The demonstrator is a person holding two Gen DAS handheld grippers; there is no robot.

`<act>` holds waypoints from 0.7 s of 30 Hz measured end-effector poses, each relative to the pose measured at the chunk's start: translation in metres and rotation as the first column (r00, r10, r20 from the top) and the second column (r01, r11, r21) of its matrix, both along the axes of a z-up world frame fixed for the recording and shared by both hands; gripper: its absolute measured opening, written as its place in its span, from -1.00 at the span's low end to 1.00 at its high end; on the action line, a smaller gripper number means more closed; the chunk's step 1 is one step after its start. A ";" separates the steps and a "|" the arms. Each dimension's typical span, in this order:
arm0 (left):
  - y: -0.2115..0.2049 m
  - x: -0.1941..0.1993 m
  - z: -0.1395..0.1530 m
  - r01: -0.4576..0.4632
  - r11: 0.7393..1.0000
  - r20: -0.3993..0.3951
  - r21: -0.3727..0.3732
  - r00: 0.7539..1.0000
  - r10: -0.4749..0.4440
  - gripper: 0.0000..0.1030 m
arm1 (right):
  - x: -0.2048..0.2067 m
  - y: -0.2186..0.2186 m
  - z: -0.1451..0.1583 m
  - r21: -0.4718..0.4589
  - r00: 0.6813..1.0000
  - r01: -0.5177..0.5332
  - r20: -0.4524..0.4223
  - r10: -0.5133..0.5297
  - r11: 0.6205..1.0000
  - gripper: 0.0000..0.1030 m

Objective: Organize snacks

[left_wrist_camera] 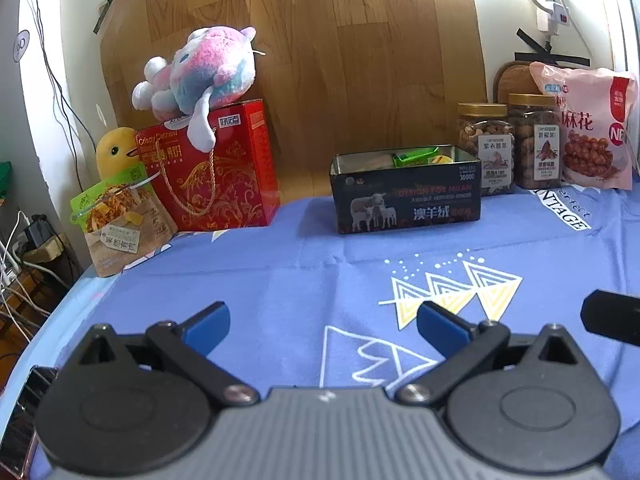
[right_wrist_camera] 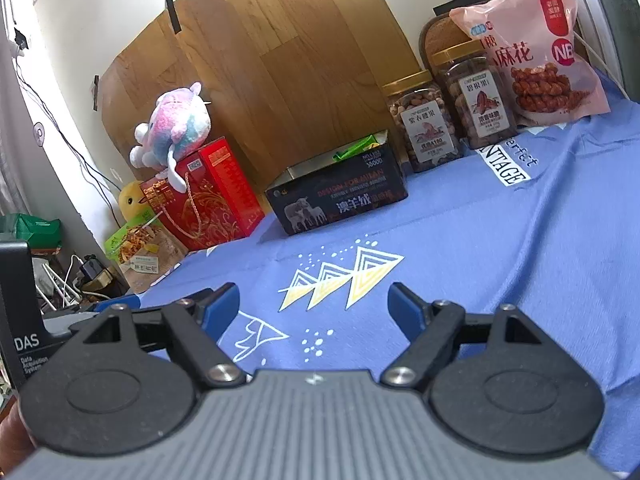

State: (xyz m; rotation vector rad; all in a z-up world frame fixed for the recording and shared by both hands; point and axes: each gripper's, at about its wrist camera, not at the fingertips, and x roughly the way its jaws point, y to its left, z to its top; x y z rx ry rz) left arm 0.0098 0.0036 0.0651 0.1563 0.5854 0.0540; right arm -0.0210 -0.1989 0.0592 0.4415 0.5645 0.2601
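A dark open tin box [left_wrist_camera: 406, 196] with sheep on its side stands at the back of the blue cloth; small snack packets show inside it [left_wrist_camera: 416, 157]. It also shows in the right wrist view [right_wrist_camera: 340, 196]. Two nut jars [left_wrist_camera: 486, 148] [left_wrist_camera: 534, 140] and a pink snack bag [left_wrist_camera: 588, 128] stand to its right. A green and brown snack pouch [left_wrist_camera: 116, 220] leans at the far left. My left gripper [left_wrist_camera: 322, 322] is open and empty, low over the cloth in front of the box. My right gripper [right_wrist_camera: 314, 304] is open and empty too.
A red gift box [left_wrist_camera: 224, 168] with a pink plush toy [left_wrist_camera: 200, 68] on top stands left of the tin, with a yellow plush [left_wrist_camera: 114, 150] behind the pouch. A wooden board [left_wrist_camera: 320, 40] leans on the wall. Cables lie off the table's left edge [left_wrist_camera: 16, 264].
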 end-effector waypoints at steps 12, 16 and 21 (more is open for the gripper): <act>0.004 0.002 0.000 -0.036 0.999 0.027 0.029 0.999 0.035 1.00 | 0.002 -0.001 -0.003 0.001 1.000 0.003 -0.011 -0.003 1.000 0.62; 0.006 0.001 0.001 -0.047 0.998 0.038 0.039 0.998 0.045 1.00 | 0.003 0.000 -0.004 0.001 1.000 0.002 -0.012 -0.002 1.000 0.62; 0.007 0.002 0.000 -0.061 0.997 0.035 0.054 0.998 0.060 1.00 | 0.002 0.001 -0.004 0.000 1.000 -0.003 -0.009 0.003 1.000 0.62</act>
